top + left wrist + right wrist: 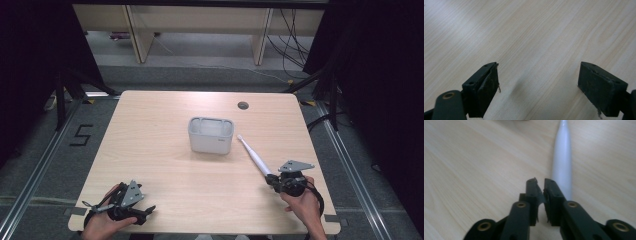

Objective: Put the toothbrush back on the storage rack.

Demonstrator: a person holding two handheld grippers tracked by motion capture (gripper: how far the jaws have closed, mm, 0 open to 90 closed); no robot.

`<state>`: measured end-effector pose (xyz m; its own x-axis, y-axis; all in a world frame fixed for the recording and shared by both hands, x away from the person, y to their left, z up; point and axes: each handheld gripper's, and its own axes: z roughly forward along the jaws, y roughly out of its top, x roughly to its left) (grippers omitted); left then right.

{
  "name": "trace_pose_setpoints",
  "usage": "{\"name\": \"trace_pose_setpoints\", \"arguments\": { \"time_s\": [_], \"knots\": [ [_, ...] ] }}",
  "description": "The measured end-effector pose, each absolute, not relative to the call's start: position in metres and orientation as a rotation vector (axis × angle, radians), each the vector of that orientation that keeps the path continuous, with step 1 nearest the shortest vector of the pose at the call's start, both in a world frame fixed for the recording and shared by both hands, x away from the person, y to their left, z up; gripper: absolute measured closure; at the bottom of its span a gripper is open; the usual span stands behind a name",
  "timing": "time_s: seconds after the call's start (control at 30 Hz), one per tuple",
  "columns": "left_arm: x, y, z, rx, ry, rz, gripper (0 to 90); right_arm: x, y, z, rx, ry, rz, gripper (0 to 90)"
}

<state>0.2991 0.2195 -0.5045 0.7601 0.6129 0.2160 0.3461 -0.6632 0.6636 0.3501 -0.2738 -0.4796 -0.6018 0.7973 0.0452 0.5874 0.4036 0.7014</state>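
On the right half of the surface point(165, 165), your right gripper point(272, 178) lies at the near end of the white toothbrush point(254, 156), which rests flat and slants away toward the grey bin point(211, 135), its small head ending just beside the bin's right wall. Seen along the right gripper view, the fingers point(533, 192) stand only a narrow slit apart and hold nothing: the toothbrush handle point(562, 165) runs alongside the outer face of one finger, not between the two. To take it cleanly, open wider first, shift sideways until the handle sits centred in the gap, then lower until both pads flank the thick part of the handle before closing. Grip near the stout end rather than the tapering neck, since the smooth, rounded plastic is likely to roll or squirt out of a shallow pinch. Keep the fingertips just clear of the wood while closing. Your left gripper point(142, 210) rests at the near left corner, its fingers point(485, 87) spread wide over bare wood and empty; leave it parked there.
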Motion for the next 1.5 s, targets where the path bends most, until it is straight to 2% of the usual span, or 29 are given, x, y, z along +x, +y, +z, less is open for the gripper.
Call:
{"name": "trace_pose_setpoints", "arguments": {
  "time_s": [0.17,0.4,0.9,1.5],
  "knots": [
    [0.299,0.219,-0.504,2.344,0.716,0.577,16.4,0.351,-0.269,-0.464,1.228,2.327,0.964,69.4],
    [0.300,0.219,-0.505,2.341,0.721,0.576,16.4,0.362,-0.272,-0.463,1.236,2.343,0.903,60.3],
    [0.300,0.219,-0.505,2.343,0.722,0.580,16.4,0.393,-0.261,-0.458,1.221,2.399,0.796,52.8],
    [0.300,0.220,-0.505,2.348,0.720,0.575,16.4,0.434,-0.239,-0.459,1.296,2.546,0.576,51.0]
  ]
}}
